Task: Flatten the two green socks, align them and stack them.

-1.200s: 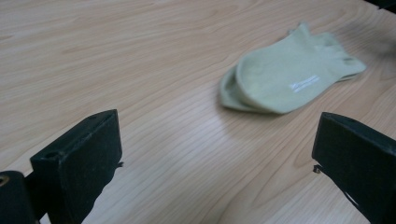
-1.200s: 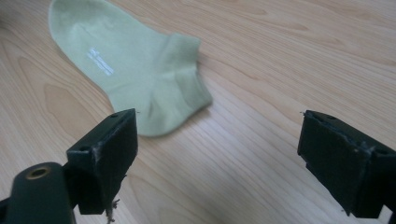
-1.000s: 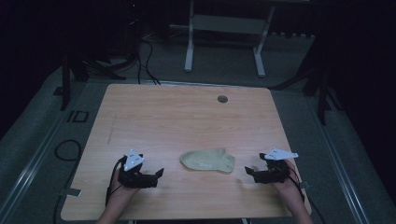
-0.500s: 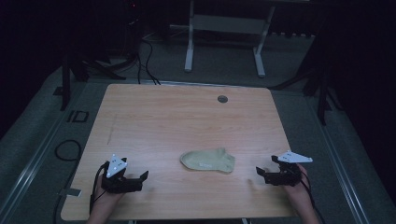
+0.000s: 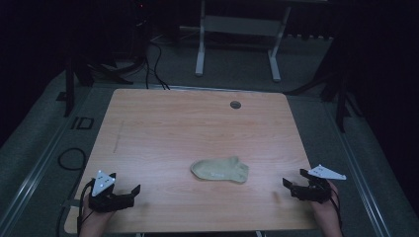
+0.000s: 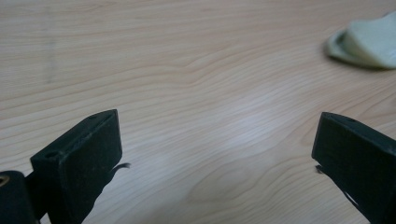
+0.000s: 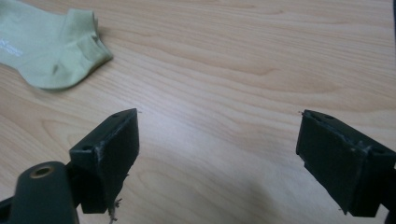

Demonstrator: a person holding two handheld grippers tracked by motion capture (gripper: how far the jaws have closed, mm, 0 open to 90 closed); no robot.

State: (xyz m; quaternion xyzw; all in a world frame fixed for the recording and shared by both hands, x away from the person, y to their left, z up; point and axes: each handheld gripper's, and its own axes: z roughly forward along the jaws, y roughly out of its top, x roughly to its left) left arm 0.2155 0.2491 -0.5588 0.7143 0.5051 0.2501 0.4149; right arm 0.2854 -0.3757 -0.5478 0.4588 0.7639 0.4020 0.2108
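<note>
**One sock, two sets of tongs standing off**

A single pale green sock (image 5: 220, 170) lies flat on the wooden surface (image 5: 197, 123), a little toward 6 o'clock from its centre. The left tongs (image 5: 126, 193) sit near the front edge at about 8 o'clock from the sock, the right tongs (image 5: 292, 186) at about 4 o'clock. Both are released, jaws spread wide, grasping nothing, and each is well apart from the fabric.

Judging from this layout, the step in hand is an approach to the sock. To do it well, bring each set of tongs in low along the surface toward its own end of the sock, keep the jaws wide until one edge of cloth lies between them, then pinch only the top layer's edge, so the sock does not bunch or slide.

Count: one sock, two tongs, one surface, and one small round grommet (image 5: 235, 104) at the far edge, 12 o'clock.
</note>
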